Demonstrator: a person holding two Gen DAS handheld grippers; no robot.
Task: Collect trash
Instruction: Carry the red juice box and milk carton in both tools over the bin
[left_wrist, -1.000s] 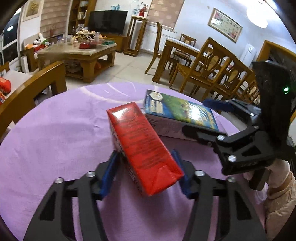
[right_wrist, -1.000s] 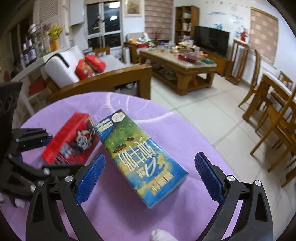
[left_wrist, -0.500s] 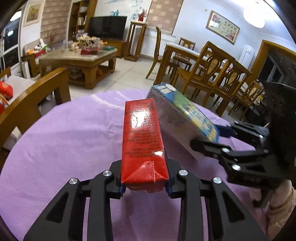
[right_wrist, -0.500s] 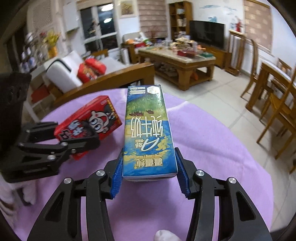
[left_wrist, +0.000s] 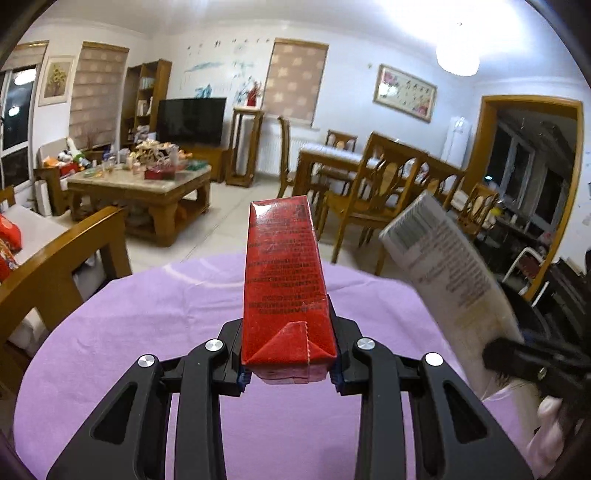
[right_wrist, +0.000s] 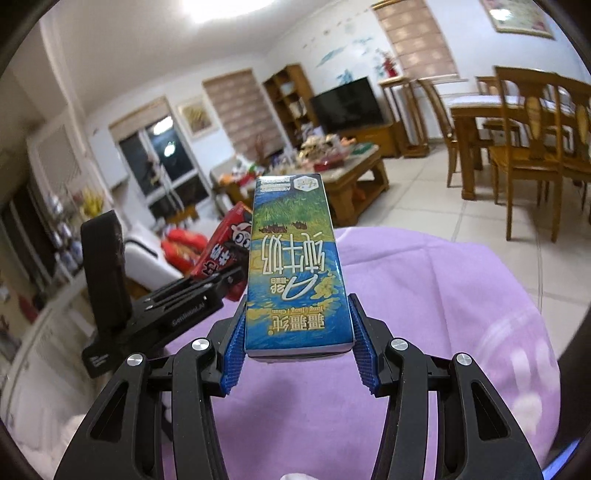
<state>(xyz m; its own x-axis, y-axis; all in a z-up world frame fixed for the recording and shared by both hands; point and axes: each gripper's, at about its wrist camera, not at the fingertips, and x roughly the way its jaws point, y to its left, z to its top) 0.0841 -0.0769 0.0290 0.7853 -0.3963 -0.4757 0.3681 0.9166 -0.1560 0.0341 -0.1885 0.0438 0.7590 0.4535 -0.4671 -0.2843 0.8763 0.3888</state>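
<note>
Both cartons are off the worktop (left_wrist: 110, 332) now, each pinched at its near end so the long body sticks out ahead of the tool. The left gripper (left_wrist: 288, 373) has its fingers pressed against the two narrow sides of the red carton (left_wrist: 284, 280), gripping just above the folded bottom flap; that low hold leaves most of the carton cantilevered forward, which would make it easy to tip nose-first into a bin, though it also means the far end could sag if the pinch slackens. The right gripper (right_wrist: 295, 354) does the same with the blue milk carton (right_wrist: 295, 273), its ribbed blue fingers (right_wrist: 233, 354) clamped on either side of the near end, printed face up and upside down to the camera. In the left view this second carton appears to the right, blurred, showing its pale printed side. In the right view the red carton pokes out from behind the blue one, the two close but, as far as I can tell, not touching. The purple-clothed worktop lies below both cartons with nothing else on it in view. No bin or bag shows in either view, so the likely next step is carrying both away to one.
</note>
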